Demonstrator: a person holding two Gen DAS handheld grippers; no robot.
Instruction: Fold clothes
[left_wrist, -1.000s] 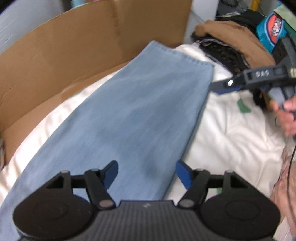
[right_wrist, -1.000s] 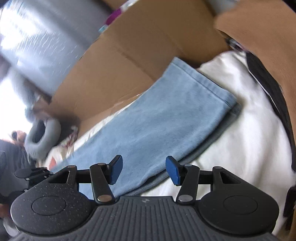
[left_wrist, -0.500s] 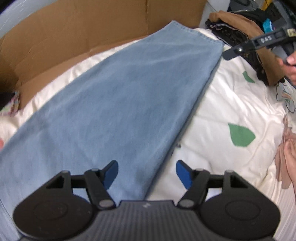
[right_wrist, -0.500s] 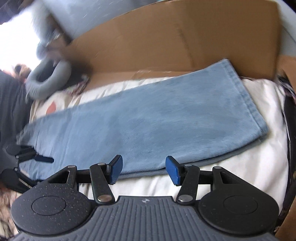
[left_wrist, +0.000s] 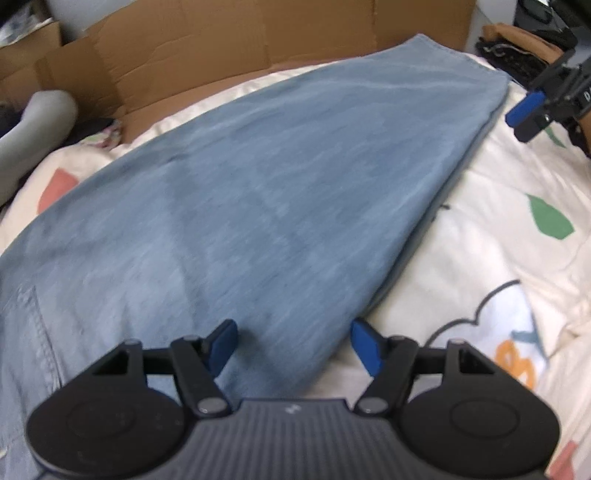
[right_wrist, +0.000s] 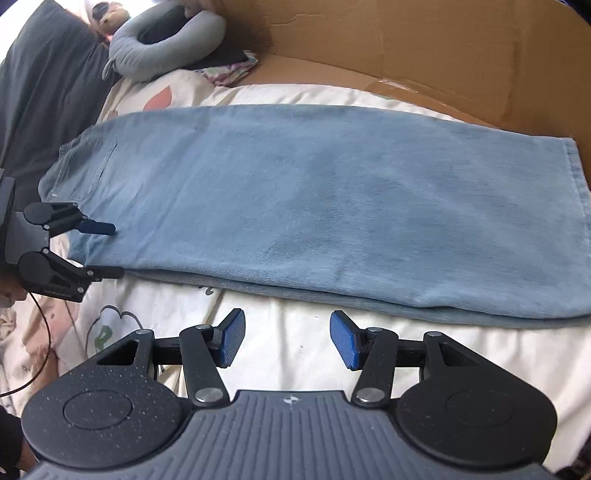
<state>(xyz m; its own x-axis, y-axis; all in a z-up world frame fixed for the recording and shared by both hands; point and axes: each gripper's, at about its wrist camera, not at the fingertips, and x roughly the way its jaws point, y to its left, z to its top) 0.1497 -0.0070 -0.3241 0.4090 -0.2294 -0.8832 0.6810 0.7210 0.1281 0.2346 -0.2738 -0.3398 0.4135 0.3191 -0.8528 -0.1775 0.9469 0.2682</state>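
Left gripper (left_wrist: 293, 341) hangs with its jaws spread and nothing pinched, straddling the near long edge of the jeans (left_wrist: 258, 184) up at the waist end, where a pocket seam shows. Over on the other side, the right gripper (right_wrist: 284, 341) is spread too, empty, hovering above bare bedspread (right_wrist: 295, 354) just short of the jeans' near edge, toward the middle of the leg. The jeans lie flat on the bed, already folded lengthwise, one leg stacked on the other with the lower layer peeking out along the near side. So the first fold looks done; what's left, by my reading, is folding them across, hem toward waist or the reverse, probably more than once. Neither tool has hold of cloth yet. Room to work: the near side is open bedspread, plenty of space. The far side is tight, with a cardboard box (right_wrist: 424, 48) running right along the far edge and the hem corner almost against it. A grey neck pillow (right_wrist: 162, 44) sits beyond the waist end, well apart.
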